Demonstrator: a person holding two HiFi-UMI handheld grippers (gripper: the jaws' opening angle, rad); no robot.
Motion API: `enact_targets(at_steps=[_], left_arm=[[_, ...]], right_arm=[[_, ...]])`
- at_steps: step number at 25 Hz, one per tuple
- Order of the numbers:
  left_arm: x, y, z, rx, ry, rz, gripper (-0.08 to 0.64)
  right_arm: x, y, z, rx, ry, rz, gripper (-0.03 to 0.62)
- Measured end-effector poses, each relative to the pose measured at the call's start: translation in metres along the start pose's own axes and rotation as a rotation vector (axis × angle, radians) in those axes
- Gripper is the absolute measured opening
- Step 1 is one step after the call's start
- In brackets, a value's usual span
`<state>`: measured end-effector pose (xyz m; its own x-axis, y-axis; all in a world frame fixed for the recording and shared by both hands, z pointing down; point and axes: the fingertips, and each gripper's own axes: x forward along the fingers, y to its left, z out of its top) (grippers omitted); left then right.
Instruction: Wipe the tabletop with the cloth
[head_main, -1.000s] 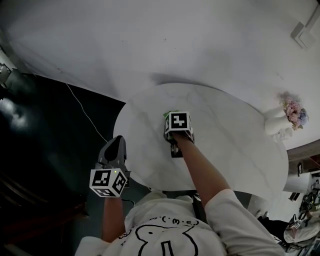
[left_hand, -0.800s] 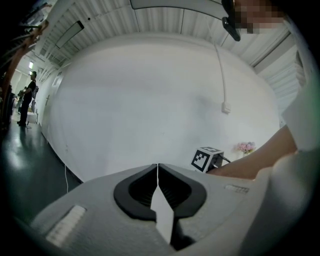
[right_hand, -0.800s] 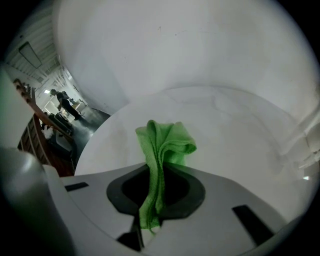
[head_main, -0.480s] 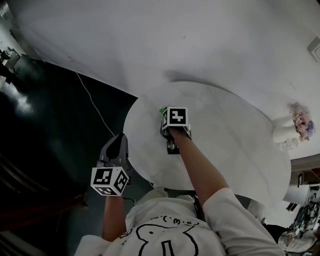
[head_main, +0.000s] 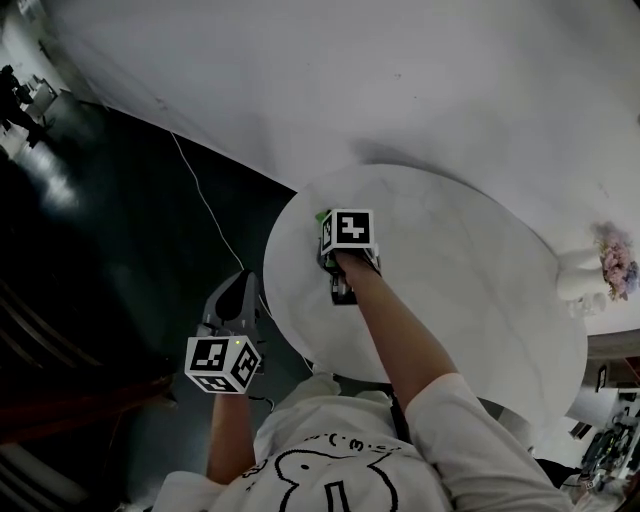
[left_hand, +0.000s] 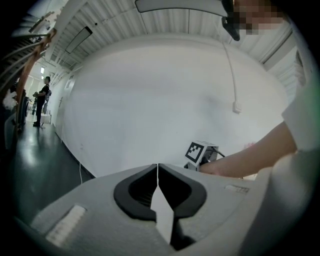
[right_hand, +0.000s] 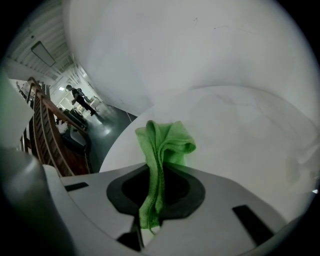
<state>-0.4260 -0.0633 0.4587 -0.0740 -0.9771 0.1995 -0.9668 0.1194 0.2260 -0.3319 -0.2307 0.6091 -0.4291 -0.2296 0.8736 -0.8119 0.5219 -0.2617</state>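
A green cloth (right_hand: 165, 144) is pinched between the jaws of my right gripper (right_hand: 156, 170) and hangs bunched onto the round white marble tabletop (right_hand: 240, 125). In the head view the right gripper (head_main: 338, 238) rests on the table's left part, near the edge, with a bit of the cloth (head_main: 322, 216) showing past its marker cube. My left gripper (head_main: 239, 284) hangs off the table's left side over the dark floor. Its jaws meet at the tips with nothing between them (left_hand: 158, 168). From the left gripper view I see the right gripper's cube (left_hand: 200, 151).
A small vase of pink flowers (head_main: 612, 270) stands at the table's far right edge. A thin cable (head_main: 205, 215) runs across the dark floor left of the table. White wall lies behind. People stand far off down a hallway (right_hand: 80, 100).
The right gripper with the cloth has slid across the tabletop toward its left edge. The left gripper has stayed in place beside the table.
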Motion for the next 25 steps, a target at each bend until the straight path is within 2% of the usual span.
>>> enact_targets(at_steps=[10,14,17,19,23,25], left_arm=[[-0.008,0.014,-0.003,-0.009,0.007,0.035,0.02],[-0.011,0.015,-0.008,-0.024,0.014,0.056,0.021],[-0.016,0.014,-0.012,-0.027,0.022,0.064,0.02],[-0.02,0.015,-0.013,-0.03,0.026,0.074,0.021],[-0.026,0.016,-0.011,-0.028,0.029,0.087,0.02],[-0.027,0.014,-0.01,-0.026,0.03,0.09,0.021]], right_arm=[[0.013,0.046,0.003,-0.032,0.01,0.073,0.041],[0.018,0.069,-0.002,-0.037,0.027,0.152,0.041],[0.02,0.086,-0.008,-0.075,0.037,0.21,0.041],[0.019,0.098,-0.013,-0.077,0.043,0.287,0.041],[0.005,0.118,-0.019,0.022,0.019,0.498,0.041],[-0.006,0.12,-0.02,0.044,-0.006,0.559,0.041]])
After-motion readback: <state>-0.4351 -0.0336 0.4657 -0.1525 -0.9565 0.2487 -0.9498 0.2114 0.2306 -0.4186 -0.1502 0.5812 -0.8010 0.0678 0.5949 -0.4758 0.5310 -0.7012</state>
